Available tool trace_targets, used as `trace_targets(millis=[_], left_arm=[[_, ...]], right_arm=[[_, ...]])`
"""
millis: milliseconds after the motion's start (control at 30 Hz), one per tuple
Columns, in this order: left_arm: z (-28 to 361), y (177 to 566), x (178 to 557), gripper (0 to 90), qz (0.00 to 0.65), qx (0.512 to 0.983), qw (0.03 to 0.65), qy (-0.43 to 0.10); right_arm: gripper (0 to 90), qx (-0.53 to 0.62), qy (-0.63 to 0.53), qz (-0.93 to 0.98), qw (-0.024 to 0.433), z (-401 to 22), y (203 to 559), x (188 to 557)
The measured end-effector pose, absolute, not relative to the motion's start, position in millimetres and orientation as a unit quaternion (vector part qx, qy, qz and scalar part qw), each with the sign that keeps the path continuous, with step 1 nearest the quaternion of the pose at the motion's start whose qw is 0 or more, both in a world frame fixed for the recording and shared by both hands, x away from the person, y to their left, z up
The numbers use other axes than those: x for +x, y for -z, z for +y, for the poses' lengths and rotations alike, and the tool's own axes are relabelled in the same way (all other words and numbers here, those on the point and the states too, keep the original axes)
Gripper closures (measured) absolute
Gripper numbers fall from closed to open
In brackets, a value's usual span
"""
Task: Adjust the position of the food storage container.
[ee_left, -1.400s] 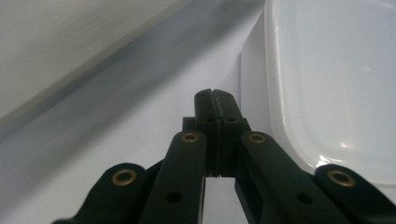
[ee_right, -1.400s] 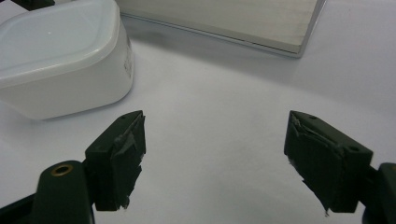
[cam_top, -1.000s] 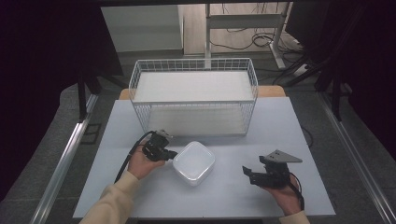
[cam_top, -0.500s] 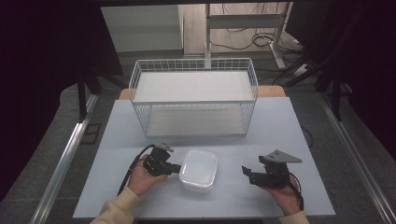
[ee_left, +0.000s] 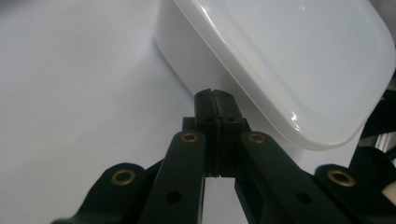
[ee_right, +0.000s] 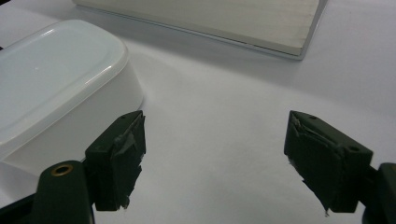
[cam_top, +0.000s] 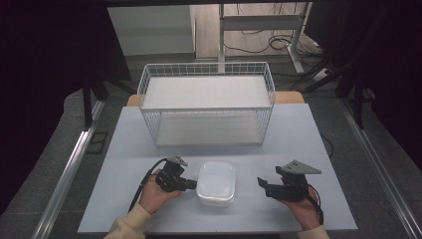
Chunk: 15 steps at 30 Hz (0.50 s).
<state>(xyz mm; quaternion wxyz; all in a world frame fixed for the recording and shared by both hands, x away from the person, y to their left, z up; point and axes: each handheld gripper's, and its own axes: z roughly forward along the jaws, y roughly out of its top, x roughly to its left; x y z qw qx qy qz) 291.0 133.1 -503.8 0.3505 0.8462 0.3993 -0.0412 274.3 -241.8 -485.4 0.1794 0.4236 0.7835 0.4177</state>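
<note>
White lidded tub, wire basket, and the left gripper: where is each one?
White lidded tub (cam_top: 216, 182), high view, middle of its lid.
Wire basket (cam_top: 206, 108), high view, front top rim.
Left gripper (cam_top: 193, 185), high view, tip of its shut jaws.

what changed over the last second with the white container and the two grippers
The left gripper, jaws shut, pushed against the lidded white plastic container, which turned from cornerwise to square-on and slid a little toward the person's right. The left hand drew back toward the table's near edge. The right gripper stayed open and apart from the container, and the white wire basket did not move.
</note>
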Motion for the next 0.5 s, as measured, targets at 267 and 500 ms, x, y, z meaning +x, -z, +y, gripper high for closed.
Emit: trace_targets(millis=[267,500], left_arm=[[162.2,485.7,277.4,73.9,0.429,0.811,0.397,-0.019],[186.9,471.5,264.6,42.3,0.464,0.777,0.424,-0.042]], right_arm=[[20.4,0.41,-0.424,0.786,0.186,-241.3,484.8,273.0],[20.3,0.401,-0.437,0.784,0.184,-241.2,483.4,271.6]])
